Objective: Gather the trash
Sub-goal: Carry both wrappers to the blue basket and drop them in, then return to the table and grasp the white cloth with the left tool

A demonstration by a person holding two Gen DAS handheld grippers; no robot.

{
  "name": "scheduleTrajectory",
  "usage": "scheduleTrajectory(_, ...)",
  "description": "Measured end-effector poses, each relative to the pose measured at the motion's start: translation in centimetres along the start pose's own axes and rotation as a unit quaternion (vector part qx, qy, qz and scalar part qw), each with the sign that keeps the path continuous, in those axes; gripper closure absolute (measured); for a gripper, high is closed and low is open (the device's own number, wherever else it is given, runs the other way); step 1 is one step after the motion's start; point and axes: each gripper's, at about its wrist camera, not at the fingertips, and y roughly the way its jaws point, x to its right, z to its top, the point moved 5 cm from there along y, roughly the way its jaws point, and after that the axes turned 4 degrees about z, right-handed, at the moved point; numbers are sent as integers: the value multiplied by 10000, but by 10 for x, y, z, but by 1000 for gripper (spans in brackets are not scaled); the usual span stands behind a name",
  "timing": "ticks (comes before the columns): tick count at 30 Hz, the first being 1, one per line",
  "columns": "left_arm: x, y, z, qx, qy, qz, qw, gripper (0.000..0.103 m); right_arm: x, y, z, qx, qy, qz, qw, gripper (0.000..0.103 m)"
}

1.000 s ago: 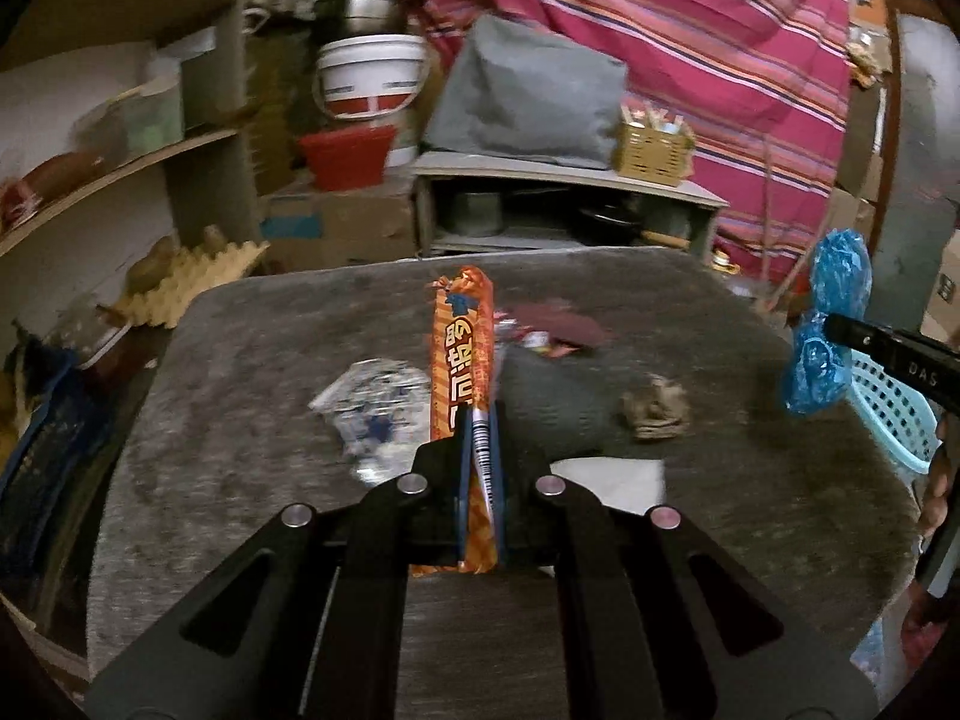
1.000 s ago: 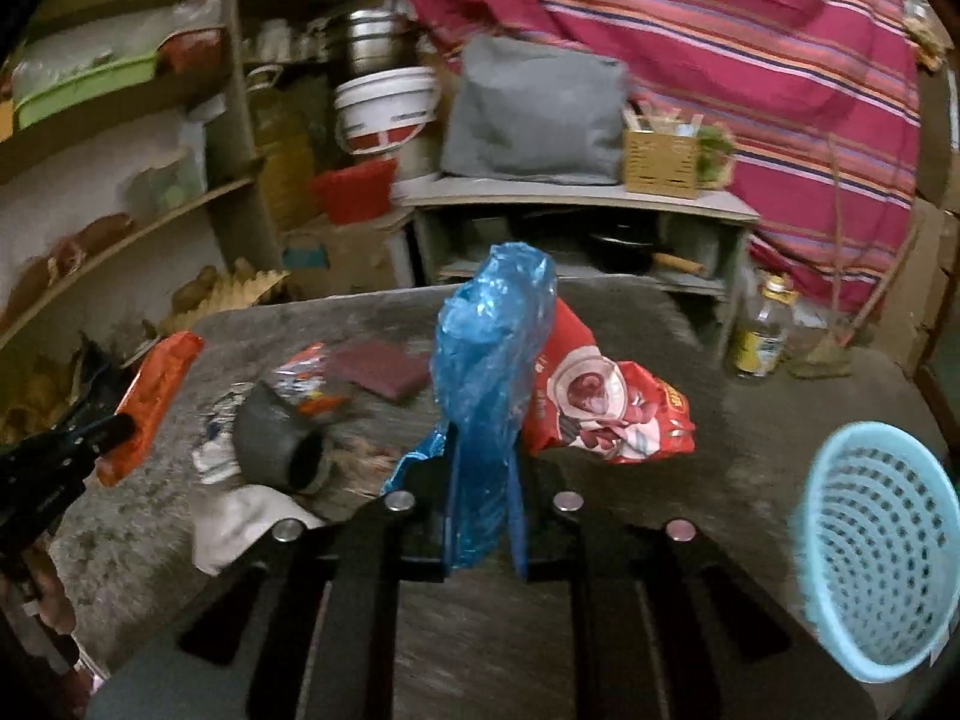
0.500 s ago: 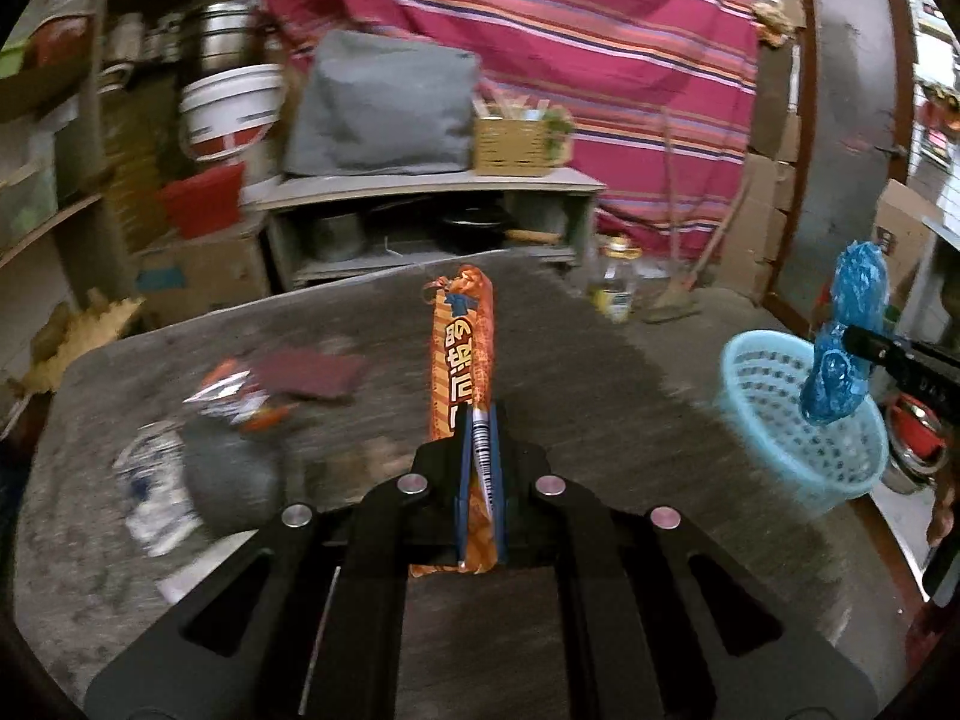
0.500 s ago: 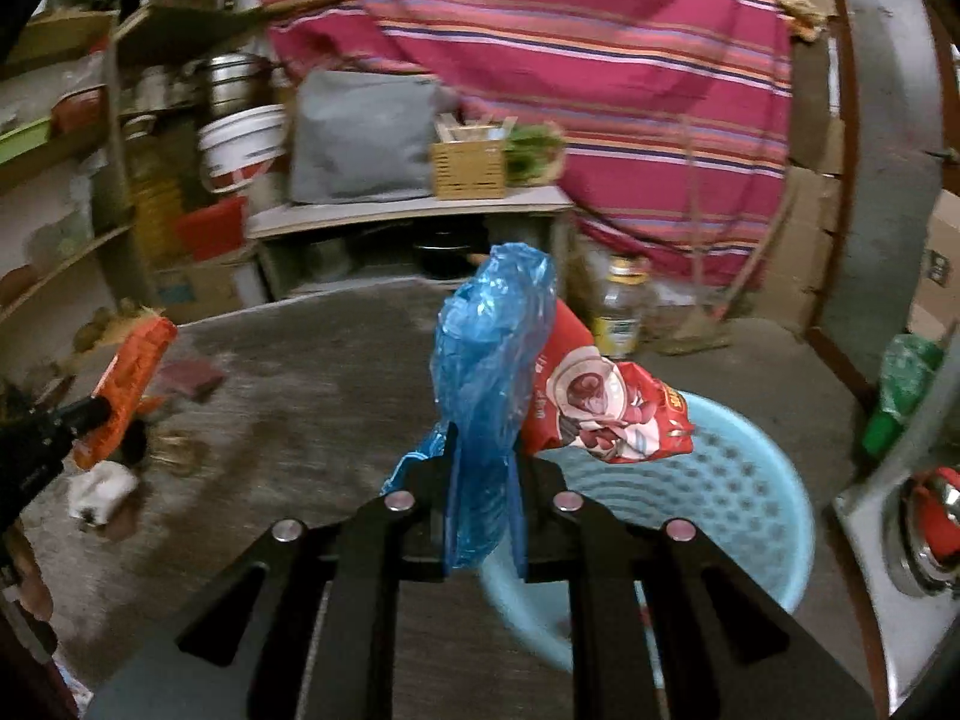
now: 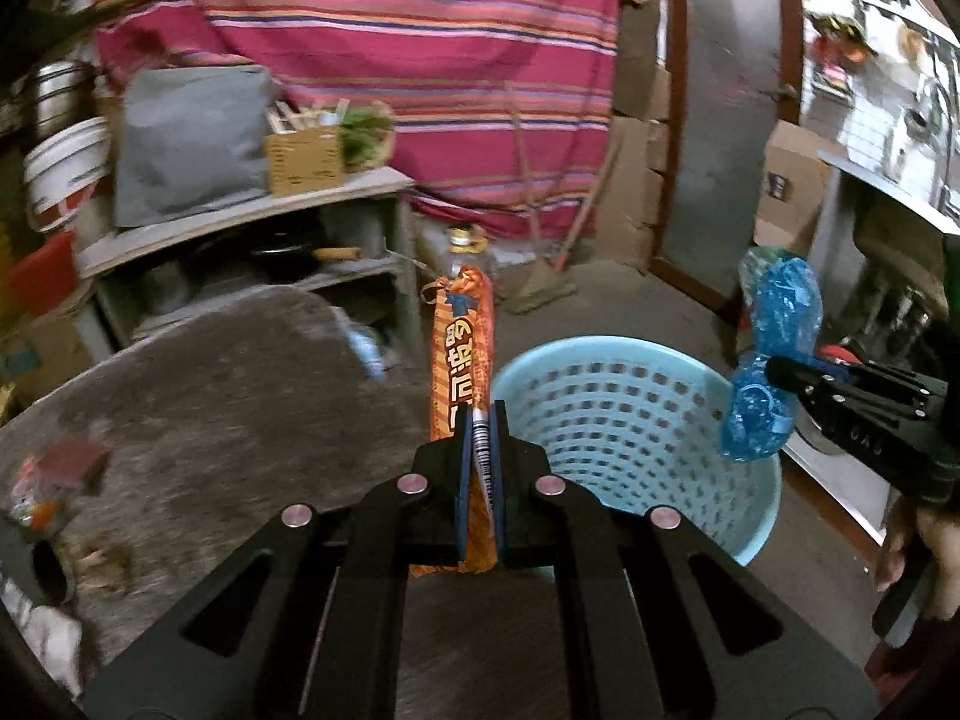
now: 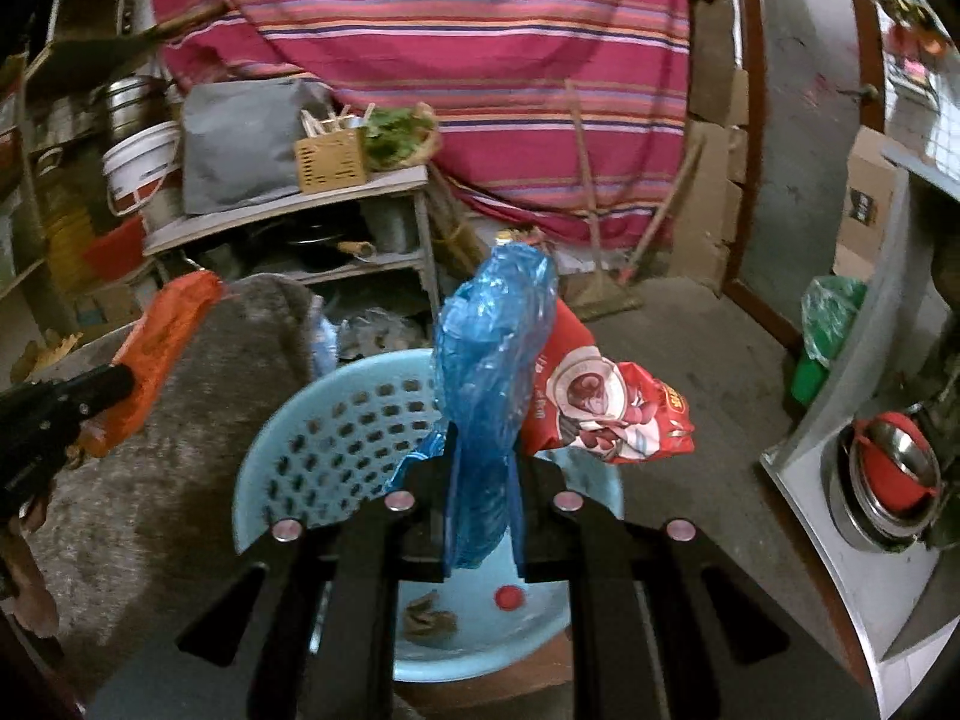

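My left gripper [image 5: 478, 420] is shut on a long orange snack wrapper [image 5: 459, 348] that stands upright between its fingers, at the near left rim of the light blue basket [image 5: 630, 420]. My right gripper [image 6: 483, 456] is shut on a crumpled blue plastic bag [image 6: 492, 372] together with a red snack packet [image 6: 606, 414], held over the basket [image 6: 336, 450]. The right gripper also shows in the left wrist view [image 5: 780, 372] over the basket's right rim. A red bottle cap [image 6: 508, 597] and a brown scrap [image 6: 429, 618] lie in the basket's bottom.
The grey table [image 5: 210, 396] lies left of the basket, with a red wrapper [image 5: 54, 468], a grey pipe piece [image 5: 45, 570] and white paper [image 5: 42, 636] at its left. A shelf unit [image 5: 252, 228] and striped curtain [image 5: 390, 48] stand behind. A metal counter with pots [image 6: 888, 480] is at the right.
Both grippers have swung right from the table to the blue basket, each still holding its trash. The right gripper is now over the basket's inside.
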Motion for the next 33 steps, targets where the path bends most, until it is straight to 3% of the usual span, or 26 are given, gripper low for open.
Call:
scheduleTrajectory(7, 35, 40, 9, -275, 60, -385, 9989, 97, 11, 12, 1, -63, 82, -9, 9999, 89)
scheduleTrajectory(12, 32, 45, 8, -271, 133, -200, 9993, 45, 6, 16, -4, -109, 74, -9, 9999, 89)
scheduleTrajectory(16, 14, 31, 8, -163, -28, -111, 9998, 32, 3, 21, -6, -148, 45, -31, 9999, 89)
scheduleTrajectory(18, -2, 19, 7, -57, -121, 13, 9999, 20, -1, 24, -7, -180, 23, -38, 9998, 89)
scheduleTrajectory(23, -41, -7, -2, 94, -267, 384, 9989, 14, -14, 37, -9, -276, -46, -71, 9996, 88)
scheduleTrajectory(25, -61, -20, -8, 99, -384, 522, 9979, 13, -20, 40, -10, -265, -55, -163, 9995, 67)
scheduleTrajectory(26, -69, -24, -10, 93, -414, 568, 9975, 12, -20, 41, -9, -224, -47, -254, 9994, 28)
scheduleTrajectory(27, -78, -30, -13, 93, -442, 622, 9970, 12, -22, 39, -10, -135, -52, -367, 9992, 15)
scheduleTrajectory(33, -147, -72, -30, 192, -750, 1093, 9910, 8, -49, 33, -11, -72, -227, -493, 9985, 15)
